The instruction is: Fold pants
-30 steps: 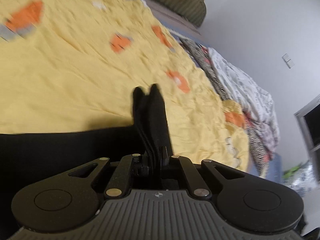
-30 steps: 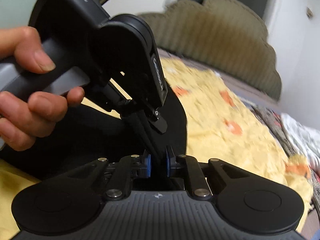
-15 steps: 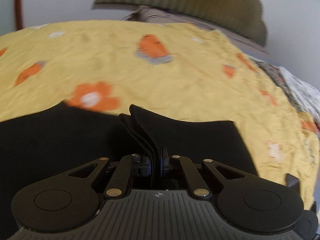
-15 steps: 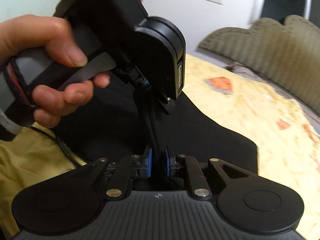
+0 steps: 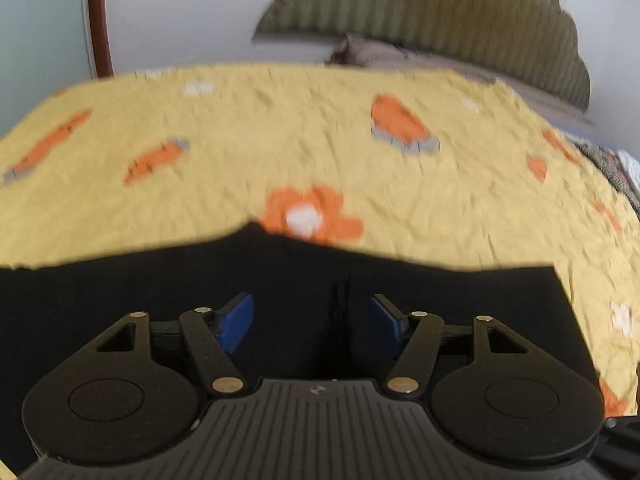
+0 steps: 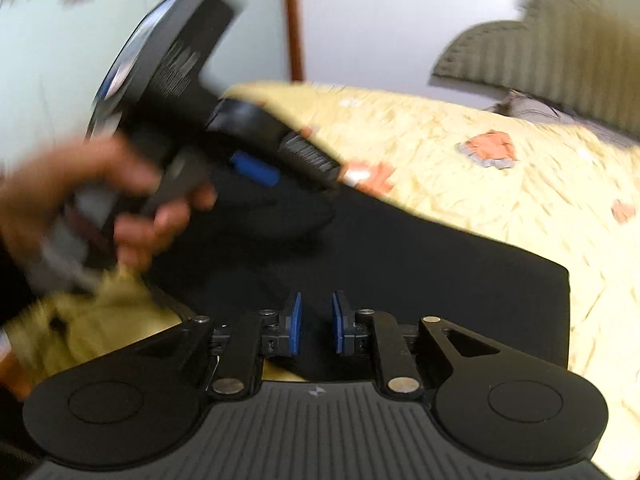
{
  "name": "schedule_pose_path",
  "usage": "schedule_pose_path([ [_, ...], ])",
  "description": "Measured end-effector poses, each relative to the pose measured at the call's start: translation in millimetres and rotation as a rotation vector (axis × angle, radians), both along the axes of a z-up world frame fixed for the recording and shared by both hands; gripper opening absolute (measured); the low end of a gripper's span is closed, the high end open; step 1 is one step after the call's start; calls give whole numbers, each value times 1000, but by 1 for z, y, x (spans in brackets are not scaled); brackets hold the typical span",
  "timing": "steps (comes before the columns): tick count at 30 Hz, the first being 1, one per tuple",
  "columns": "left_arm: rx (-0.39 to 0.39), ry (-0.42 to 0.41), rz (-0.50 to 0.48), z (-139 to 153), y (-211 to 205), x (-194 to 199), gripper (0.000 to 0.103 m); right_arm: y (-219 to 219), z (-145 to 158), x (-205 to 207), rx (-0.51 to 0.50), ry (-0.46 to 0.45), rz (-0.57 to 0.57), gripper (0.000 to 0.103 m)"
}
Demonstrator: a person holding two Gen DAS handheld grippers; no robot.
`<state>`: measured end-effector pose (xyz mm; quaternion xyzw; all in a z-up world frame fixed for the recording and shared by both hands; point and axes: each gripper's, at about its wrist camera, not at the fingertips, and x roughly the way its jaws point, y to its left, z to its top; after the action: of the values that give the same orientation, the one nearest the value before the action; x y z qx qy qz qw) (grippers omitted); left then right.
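The black pants (image 5: 360, 280) lie folded flat on the yellow bedspread (image 5: 280, 140); they also show in the right wrist view (image 6: 420, 264). My left gripper (image 5: 312, 320) is open, its blue pads (image 5: 236, 320) spread wide just over the pants, holding nothing. My right gripper (image 6: 316, 326) is open by a small gap above the near edge of the pants, empty. In the right wrist view the left gripper (image 6: 256, 168) and the hand (image 6: 100, 200) holding it appear blurred at the left, above the pants.
A ribbed olive headboard (image 5: 460, 20) and a pillow (image 5: 380, 52) stand at the far end of the bed. A brown door frame (image 5: 98, 16) is at the back left. The bedspread (image 6: 500, 184) stretches to the right, printed with orange carrots and flowers.
Both grippers have let go of the black pants, the left opening wide and the right slightly. The pants now lie flat on the bedspread. The left gripper moved up and away.
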<state>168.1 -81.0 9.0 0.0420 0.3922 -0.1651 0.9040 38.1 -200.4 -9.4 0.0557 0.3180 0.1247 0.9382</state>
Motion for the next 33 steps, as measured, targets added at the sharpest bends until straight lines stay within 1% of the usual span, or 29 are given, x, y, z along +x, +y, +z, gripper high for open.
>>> schedule_pose_path([
  [1, -16, -6, -32, 4, -4, 1, 71, -6, 0, 6, 0, -7, -47, 16],
  [2, -39, 3, -81, 3, -11, 4, 77, -14, -5, 15, -22, 1, -93, 16],
  [3, -55, 25, -135, -1, -18, 9, 81, -13, -11, 24, -50, 21, -132, 16],
  [4, -48, 60, -175, -8, -26, 16, 83, -8, -19, 32, -68, 49, -143, 16],
  [5, -17, 104, -195, -18, -34, 22, 81, -5, -28, 40, -79, 95, -134, 16],
  [6, 32, 143, -204, -29, -41, 26, 80, -2, -36, 43, -95, 135, -123, 15],
  [7, 83, 160, -200, -38, -45, 28, 79, 3, -37, 39, -128, 111, -120, 16],
  [8, 101, 118, -206, -38, -45, 22, 79, 6, -34, 35, -145, 113, -113, 16],
  [9, 123, 94, -210, -35, -45, 16, 80, 6, -31, 30, -134, 106, -114, 16],
  [10, 145, 71, -214, -32, -45, 10, 80, 4, -28, 27, -104, 91, -121, 16],
  [11, 151, 51, -221, -30, -44, 5, 84, 2, -27, 26, -72, 83, -131, 17],
  [12, 154, 42, -230, -30, -43, 0, 87, 1, -31, 28, -53, 92, -142, 21],
  [13, 168, 50, -242, -31, -42, -1, 86, 0, -37, 33, -62, 122, -144, 21],
  [14, 181, 58, -239, -31, -38, -4, 85, 5, -37, 34, -82, 114, -134, 21],
  [16, 165, 45, -201, -24, -24, -8, 86, 4, -30, 35, -119, 121, -121, 22],
  [17, 146, 35, -178, -17, -11, -12, 87, 0, -27, 34, -117, 121, -131, 22],
  [20, 72, -8, -90, 4, 36, -26, 89, 7, -17, 35, -101, 69, -147, 23],
  [21, 63, -23, -61, 10, 50, -28, 89, 10, -21, 37, -100, 61, -142, 30],
  [22, 62, -33, -24, 17, 66, -32, 89, 12, -31, 37, -100, 66, -140, 40],
  [23, 62, -41, 13, 22, 84, -37, 89, 17, -36, 39, -105, 84, -131, 43],
  [24, 67, -53, 42, 28, 99, -41, 89, 21, -40, 43, -121, 110, -117, 43],
  [25, 80, -72, 74, 33, 119, -47, 89, 23, -41, 46, -145, 108, -111, 43],
  [26, 104, -89, 104, 39, 137, -52, 89, 26, -39, 44, -165, 100, -113, 43],
  [27, 145, -111, 145, 45, 157, -58, 89, 28, -36, 43, -166, 101, -117, 43],
  [29, 259, -200, 254, 62, 194, -69, 89, 33, -25, 45, -140, 60, -105, 44],
  [31, 381, -308, 385, 77, 226, -80, 92, 52, -12, 48, -150, 9, -39, 43],
  [33, 441, -390, 483, 87, 247, -86, 98, 82, -2, 52, -179, -56, 49, 43],
])
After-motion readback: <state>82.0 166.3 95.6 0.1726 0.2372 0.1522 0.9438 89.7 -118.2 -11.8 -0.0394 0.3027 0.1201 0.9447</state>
